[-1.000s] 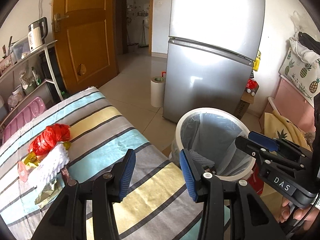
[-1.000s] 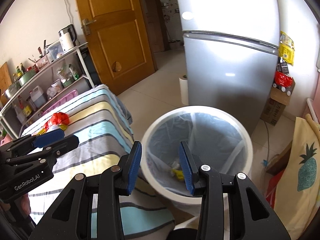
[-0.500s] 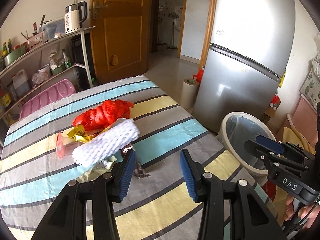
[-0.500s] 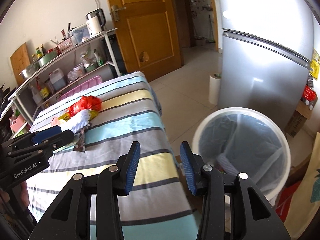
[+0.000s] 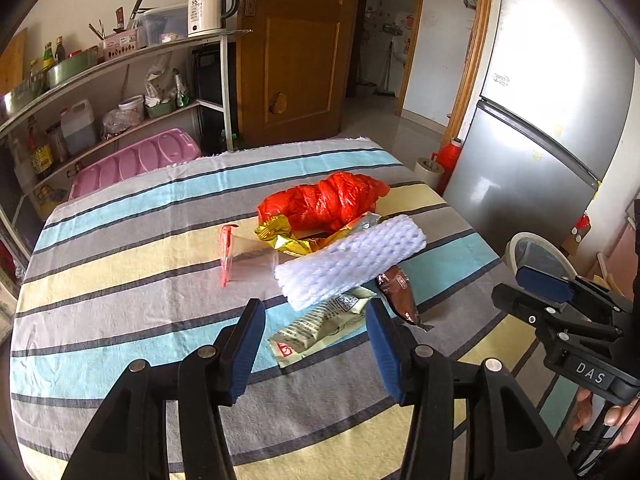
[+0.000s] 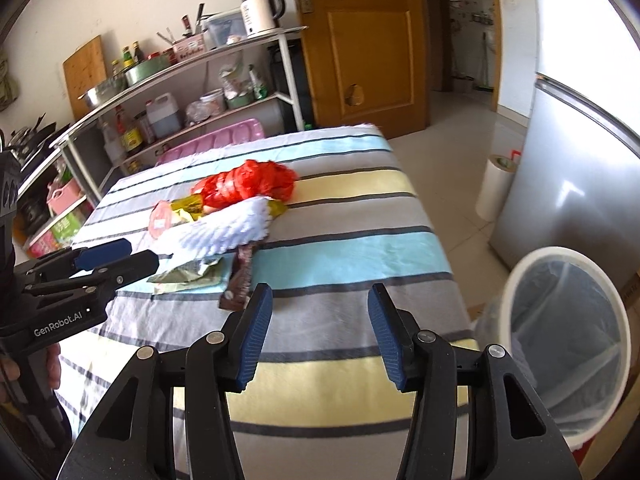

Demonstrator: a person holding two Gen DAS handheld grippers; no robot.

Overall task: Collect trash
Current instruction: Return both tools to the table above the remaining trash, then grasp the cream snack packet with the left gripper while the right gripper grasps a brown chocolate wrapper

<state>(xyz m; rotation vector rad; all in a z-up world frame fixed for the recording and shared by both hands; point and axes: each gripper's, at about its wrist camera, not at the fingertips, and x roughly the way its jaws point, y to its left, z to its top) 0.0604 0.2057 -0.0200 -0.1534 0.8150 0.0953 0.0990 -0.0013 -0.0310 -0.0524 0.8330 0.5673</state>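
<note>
Trash pile (image 6: 228,216) on striped cloth (image 6: 340,248)

"DAS", "GenRobot.AI" on hand-held grippers (image 5: 592,378) (image 6: 58,326)

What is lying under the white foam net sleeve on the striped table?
The white foam net sleeve lies across a clear plastic cup, gold wrappers, a pale green wrapper and a brown wrapper. Anything directly beneath its middle is covered.

Red plastic bag (image 5: 324,204), white foam net (image 5: 352,264), gold wrapper (image 5: 280,236), on a blue, yellow, grey striped tablecloth (image 5: 132,280).
</note>
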